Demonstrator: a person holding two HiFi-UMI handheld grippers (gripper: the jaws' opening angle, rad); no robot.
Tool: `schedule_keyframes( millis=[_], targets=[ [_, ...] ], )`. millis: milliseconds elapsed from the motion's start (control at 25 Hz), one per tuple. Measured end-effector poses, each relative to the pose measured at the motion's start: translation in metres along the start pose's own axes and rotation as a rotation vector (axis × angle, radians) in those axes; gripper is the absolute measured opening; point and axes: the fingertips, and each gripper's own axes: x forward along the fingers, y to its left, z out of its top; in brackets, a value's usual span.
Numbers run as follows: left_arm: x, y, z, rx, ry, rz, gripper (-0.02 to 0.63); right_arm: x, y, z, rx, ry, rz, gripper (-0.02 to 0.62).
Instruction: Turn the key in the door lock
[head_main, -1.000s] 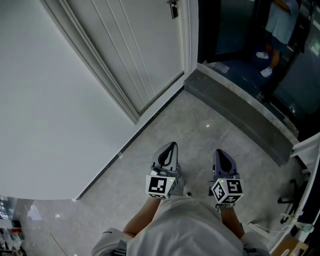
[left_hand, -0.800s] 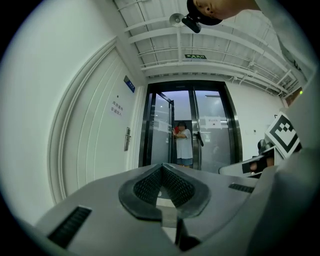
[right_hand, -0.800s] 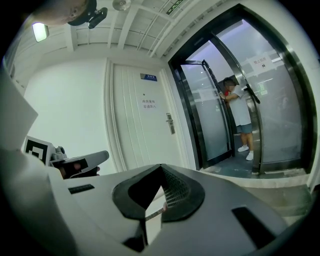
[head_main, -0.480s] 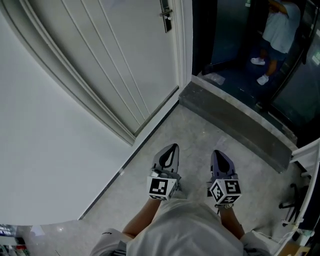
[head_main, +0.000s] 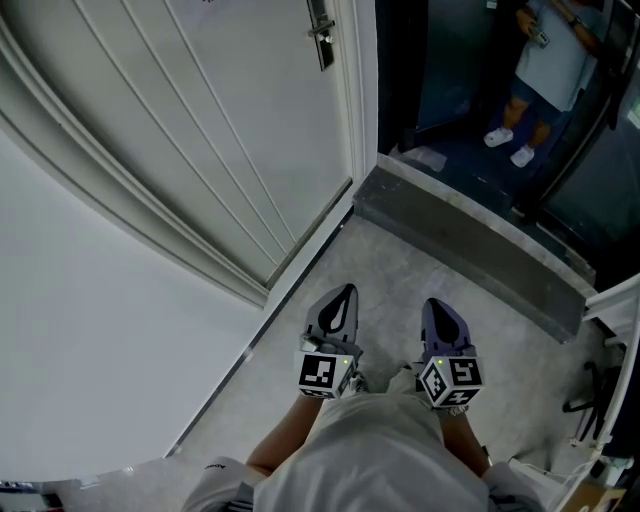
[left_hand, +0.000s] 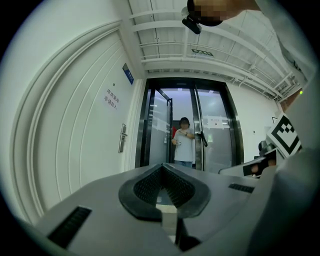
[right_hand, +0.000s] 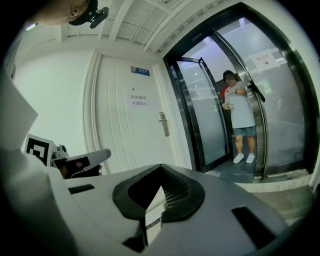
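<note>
We hold both grippers out ahead of us, side by side above the pale stone floor, pointing towards the doorway. Our left gripper has its jaws pressed together with nothing between them. Our right gripper is closed in the same way, its ribbed pads meeting at the tips and gripping nothing. The white panelled door stands ahead and to our left, set in a plain white wall. Its lock plate, with the handle, sits close to the door's right edge, well apart from both grippers. At this range we cannot make out whether a key is in it. A small blue plate and a paper notice are fixed to the door above the level of the lock. Just right of the door is a dark-framed glass doorway, with a grey stone threshold running across the floor in front of it. Beyond the glass a person in a light shirt and shorts stands facing us, hands raised at the chest.
</note>
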Motion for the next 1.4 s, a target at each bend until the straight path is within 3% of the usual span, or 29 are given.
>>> schedule_keyframes(
  millis=[560, 1400],
  targets=[
    [0.104, 0.022, -0.001, 0.010, 0.002, 0.041, 0.009, 0.098, -0.061, 0.029, 0.000, 0.002, 0.043, -0.006],
    [0.286, 0.044, -0.005, 0.028, 0.025, 0.186, 0.009, 0.253, -0.182, 0.086, -0.012, 0.054, 0.161, -0.006]
  ],
)
